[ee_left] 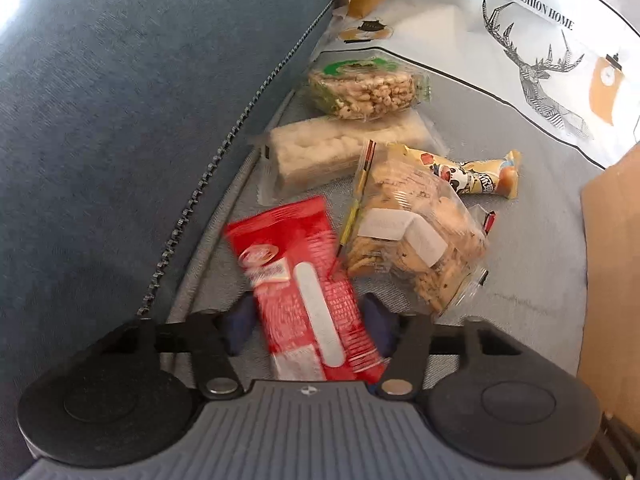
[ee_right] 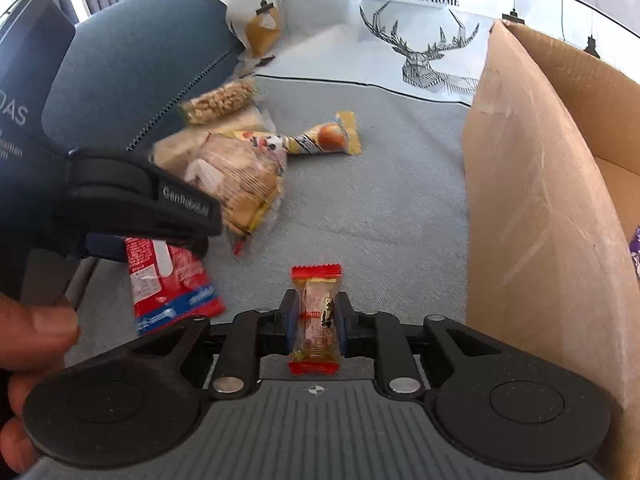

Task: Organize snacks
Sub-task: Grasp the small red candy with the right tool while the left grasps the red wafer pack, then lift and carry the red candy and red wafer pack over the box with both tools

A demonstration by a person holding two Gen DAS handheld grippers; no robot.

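Observation:
My left gripper [ee_left: 310, 326] is shut on a red snack packet [ee_left: 304, 280] and holds it above the grey sofa seat; the packet also shows in the right wrist view [ee_right: 168, 280], hanging from the left gripper [ee_right: 132, 216]. My right gripper [ee_right: 316, 320] is shut on a small candy bar with red ends [ee_right: 316, 316], beside the cardboard box [ee_right: 532, 200]. On the seat lie a clear bag of crackers [ee_left: 412, 232], a white rice cake pack [ee_left: 340, 152], a puffed rice cake with a green label [ee_left: 364, 88] and a yellow cartoon packet [ee_left: 476, 176].
The open cardboard box stands at the right, its wall close to my right gripper; its edge also shows in the left wrist view [ee_left: 616, 272]. A blue cushion [ee_left: 140, 100] bounds the left. A white deer-print pillow [ee_right: 420, 32] is at the back.

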